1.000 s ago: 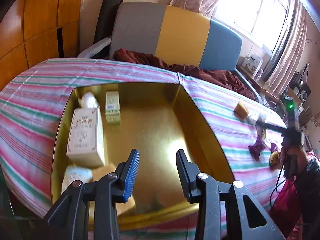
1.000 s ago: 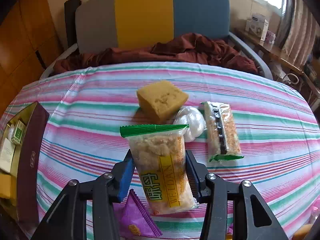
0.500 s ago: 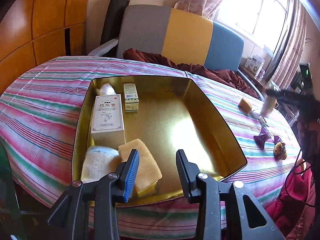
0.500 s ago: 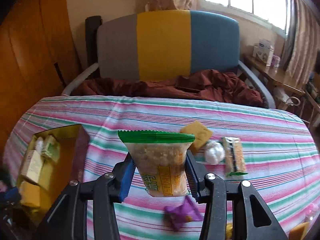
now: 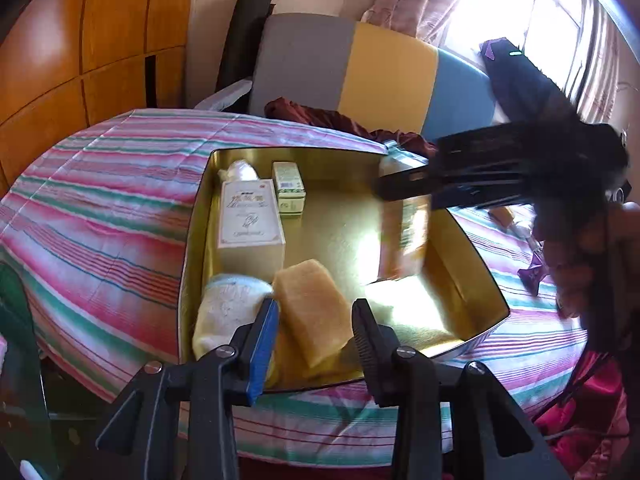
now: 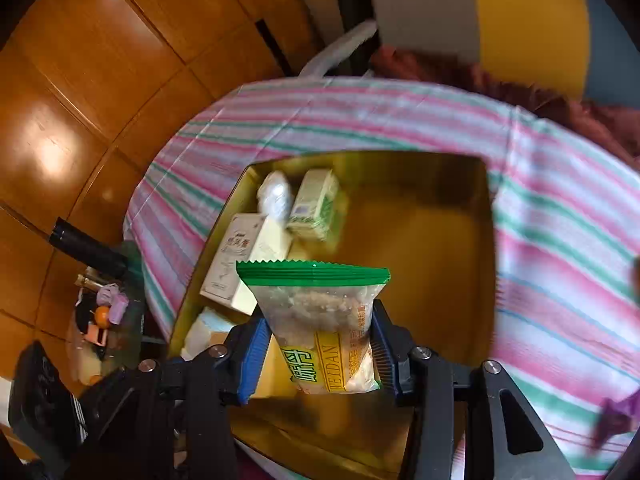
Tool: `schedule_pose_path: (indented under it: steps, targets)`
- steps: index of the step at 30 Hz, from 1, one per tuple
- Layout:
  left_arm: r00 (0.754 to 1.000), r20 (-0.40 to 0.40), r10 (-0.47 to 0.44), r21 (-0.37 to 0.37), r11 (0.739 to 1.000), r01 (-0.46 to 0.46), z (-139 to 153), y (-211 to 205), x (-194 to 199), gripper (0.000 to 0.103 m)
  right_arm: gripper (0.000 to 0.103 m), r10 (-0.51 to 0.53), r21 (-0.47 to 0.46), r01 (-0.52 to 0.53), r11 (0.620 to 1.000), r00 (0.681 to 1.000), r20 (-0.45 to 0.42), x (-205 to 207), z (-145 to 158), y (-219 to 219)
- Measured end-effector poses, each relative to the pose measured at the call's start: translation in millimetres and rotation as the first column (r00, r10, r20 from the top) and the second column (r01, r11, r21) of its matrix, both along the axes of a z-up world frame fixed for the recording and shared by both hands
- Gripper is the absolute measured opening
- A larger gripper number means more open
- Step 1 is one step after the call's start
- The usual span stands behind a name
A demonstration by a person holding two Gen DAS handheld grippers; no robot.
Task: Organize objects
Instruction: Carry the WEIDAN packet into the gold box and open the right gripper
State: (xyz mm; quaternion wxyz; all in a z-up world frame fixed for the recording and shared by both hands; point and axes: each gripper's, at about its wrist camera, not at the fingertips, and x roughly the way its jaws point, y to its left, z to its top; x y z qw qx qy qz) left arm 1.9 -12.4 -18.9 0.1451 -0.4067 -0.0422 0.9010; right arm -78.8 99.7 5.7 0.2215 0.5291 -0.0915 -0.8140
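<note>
Right gripper (image 6: 316, 356) clamped on snack packet (image 6: 320, 320), frame centre, hanging over gold box (image 6: 490, 240). Step: carrying packet to box. Next: lower into bare floor at right, clear of white carton (image 6: 240, 260), then release. Left gripper (image 5: 314, 332) holds nothing, jaws apart, lower centre.

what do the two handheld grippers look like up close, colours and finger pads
Both are matte black plastic with silver screws at the joints. The left gripper has one blue ribbed pad and one black toothed pad. The right gripper shows blue-edged ribbed pads on both fingers.
</note>
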Motion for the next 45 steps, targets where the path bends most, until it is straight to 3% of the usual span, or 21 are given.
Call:
schedule_pose_path:
  steps: [5,11,14,15,19,25,34,40,45]
  targets:
    - [1.0,0.009,0.018,0.011,1.0,-0.019,-3,-8,-4,0.038,0.048,-0.019,-0.045,0.022,0.999,0.997,0.074,-14,-29,-28]
    - [1.0,0.024,0.019,0.011,1.0,-0.019,-8,-9,-5,0.038,0.048,-0.085,-0.069,0.092,0.993,0.992,0.095,-27,-38,-39]
    - [1.0,0.023,0.02,0.007,1.0,-0.02,-8,-9,-5,0.038,0.064,-0.117,-0.099,0.131,0.986,0.984,0.138,-38,-46,-41]
    - [1.0,0.022,0.022,0.005,1.0,-0.022,-8,-9,-5,0.038,0.077,-0.119,-0.125,0.139,0.982,0.981,0.153,-39,-49,-41]
    - [0.999,0.02,0.025,0.004,1.0,-0.025,-9,-10,-5,0.038,0.081,-0.116,-0.144,0.137,0.98,0.983,0.142,-34,-52,-39]
    - [1.0,0.011,0.019,-0.007,1.0,-0.019,-8,-8,-4,0.038,0.083,-0.129,-0.15,0.136,0.979,0.99,0.055,-12,-34,-14]
    - [1.0,-0.026,0.006,-0.053,0.999,-0.007,4,4,2,0.038,0.096,-0.141,0.025,0.146,0.989,0.979,-0.147,39,1,44]
    - [0.998,-0.057,-0.029,-0.094,0.995,0.024,14,20,6,0.038,0.099,-0.246,0.082,0.268,0.96,0.946,-0.213,69,11,110]
    - [0.995,-0.071,-0.074,-0.114,0.991,0.065,20,36,8,0.038,0.1,-0.372,0.115,0.405,0.907,0.899,-0.231,88,20,178]
